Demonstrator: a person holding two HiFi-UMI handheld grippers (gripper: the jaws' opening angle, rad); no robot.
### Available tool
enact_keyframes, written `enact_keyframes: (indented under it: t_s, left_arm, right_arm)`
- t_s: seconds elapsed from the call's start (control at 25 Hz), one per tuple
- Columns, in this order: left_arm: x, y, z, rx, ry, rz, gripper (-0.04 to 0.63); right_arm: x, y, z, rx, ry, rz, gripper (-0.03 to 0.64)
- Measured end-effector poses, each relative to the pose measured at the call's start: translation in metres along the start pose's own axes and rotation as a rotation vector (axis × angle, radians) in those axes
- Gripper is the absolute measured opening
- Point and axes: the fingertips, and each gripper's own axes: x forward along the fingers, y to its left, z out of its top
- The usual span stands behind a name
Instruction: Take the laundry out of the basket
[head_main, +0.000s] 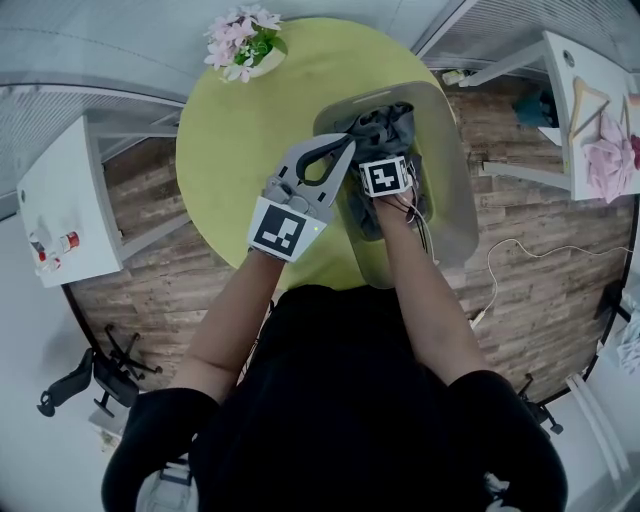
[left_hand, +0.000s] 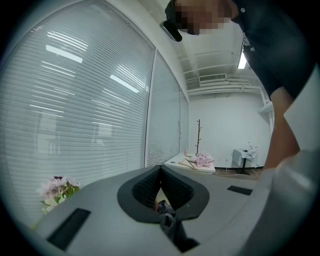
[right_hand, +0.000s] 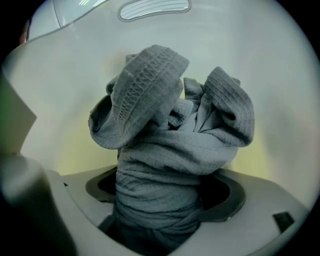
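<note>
Grey garment (right_hand: 170, 150) bunched in basket (head_main: 450, 170) at table's (head_main: 230, 150) right edge | right gripper (right_hand: 162, 197) clamped round its middle, bundle running straight ahead | left gripper (left_hand: 160, 172) closed, pinching a grey fold.

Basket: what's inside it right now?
A bunched grey garment; the right gripper has its jaws shut on it. The basket bottom is covered by the garment, so any further laundry underneath cannot be seen.
</note>
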Motion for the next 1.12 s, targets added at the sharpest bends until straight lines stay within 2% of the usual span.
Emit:
enact_keyframes:
  t_s: [0.2, 0.48, 0.6, 0.92, 1.12]
  left_arm:
    - [-0.005, -0.006, 0.003, 0.014, 0.0, -0.005, 0.006]
    - [-0.011, -0.011, 0.007, 0.017, -0.007, -0.007, 0.006]
    - [-0.013, -0.014, 0.009, 0.018, -0.011, -0.004, 0.006]
    - [-0.022, -0.025, 0.013, 0.033, -0.024, -0.003, 0.006]
    - [-0.029, -0.032, 0.014, 0.036, -0.003, 0.005, 0.006]
  right_arm:
    - [-0.007, 0.003, 0.0, -0.021, 0.017, 0.023, 0.456]
    - [-0.024, 0.01, -0.001, -0.1, 0.019, 0.065, 0.389]
    - [-0.033, 0.013, -0.004, -0.145, 0.021, 0.084, 0.382]
    - [-0.06, 0.017, -0.011, -0.184, 0.046, 0.13, 0.38]
    - [-0.076, 0.019, -0.013, -0.22, 0.045, 0.155, 0.38]
